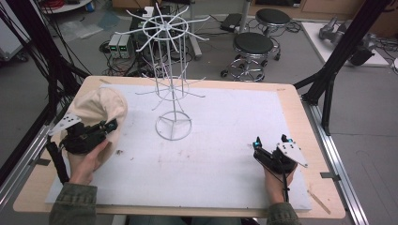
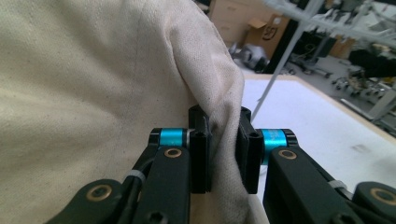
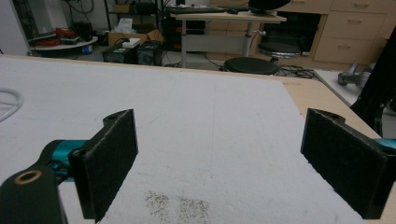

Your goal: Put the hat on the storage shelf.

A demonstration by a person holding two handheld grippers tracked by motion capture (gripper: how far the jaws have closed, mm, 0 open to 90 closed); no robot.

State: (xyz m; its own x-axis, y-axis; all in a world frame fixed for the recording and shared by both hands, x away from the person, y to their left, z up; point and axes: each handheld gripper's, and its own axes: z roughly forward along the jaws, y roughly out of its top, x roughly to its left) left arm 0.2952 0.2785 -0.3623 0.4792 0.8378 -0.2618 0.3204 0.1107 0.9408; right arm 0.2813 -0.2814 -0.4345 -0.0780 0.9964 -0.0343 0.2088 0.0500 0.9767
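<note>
The jaws of the left gripper (image 2: 223,149) are clamped on a fold of the cream cloth hat (image 2: 93,93), at its edge. The hat is held at the left side of the table (image 1: 291,93), over the white mat (image 1: 225,131). The jaws of the right gripper (image 3: 224,163) stand wide apart with nothing between them, low over the mat. A white wire rack (image 1: 171,70) stands upright on the mat to the right of the hat, near it.

grey floor (image 1: 366,117) strewn with cables around a wooden tabletop (image 1: 300,101) covered by a white mat (image 1: 225,140); two black round stools (image 1: 253,44) behind it, black frame posts (image 1: 345,44) at both sides, wooden drawers (image 3: 355,30) along the far wall.
</note>
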